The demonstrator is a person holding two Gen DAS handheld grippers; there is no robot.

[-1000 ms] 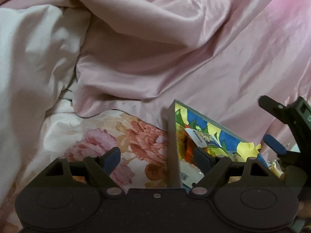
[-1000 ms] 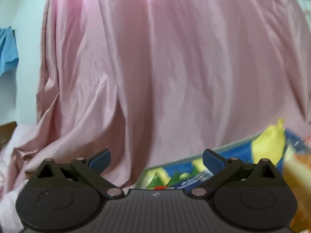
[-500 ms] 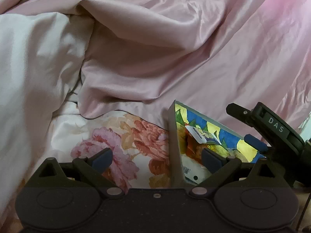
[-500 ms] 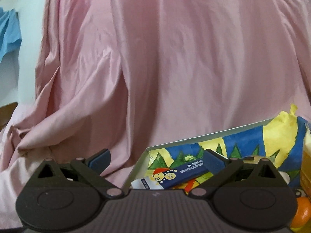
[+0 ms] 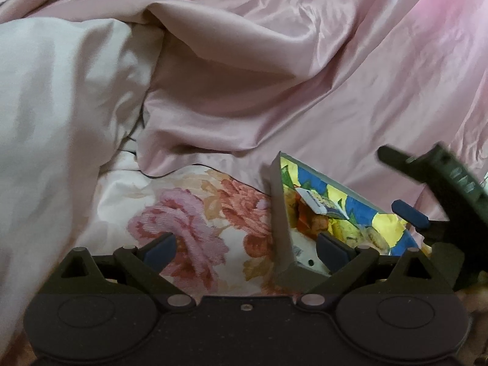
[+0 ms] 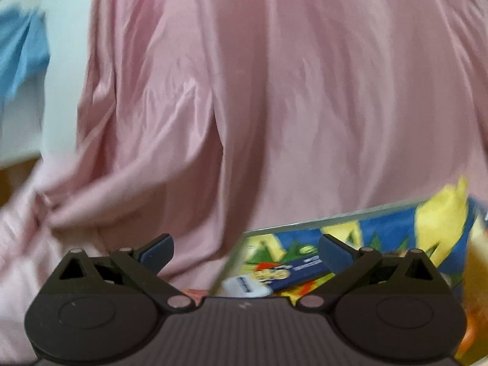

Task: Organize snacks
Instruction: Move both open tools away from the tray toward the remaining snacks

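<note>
A cardboard box (image 5: 279, 213) with a blue, yellow and green printed inside stands on the flowered bedsheet, holding several snack packs. A blue-and-white snack bar (image 5: 320, 204) lies in it; it also shows in the right wrist view (image 6: 292, 271). My left gripper (image 5: 247, 244) is open and empty, straddling the box's left wall. My right gripper (image 6: 245, 250) is open and empty over the box's left corner (image 6: 241, 244); it also shows at the right of the left wrist view (image 5: 427, 195).
Rumpled pink satin bedding (image 5: 274, 61) rises behind and around the box. A white quilt (image 5: 45, 106) lies at the left. A flowered sheet (image 5: 198, 222) is bare left of the box. A blue cloth (image 6: 18, 52) hangs at the far left.
My right gripper has drawn up and back over the box, with motion blur now. The snack bar that appeared in the box half a second ago stays there. My left gripper shifted slightly.
</note>
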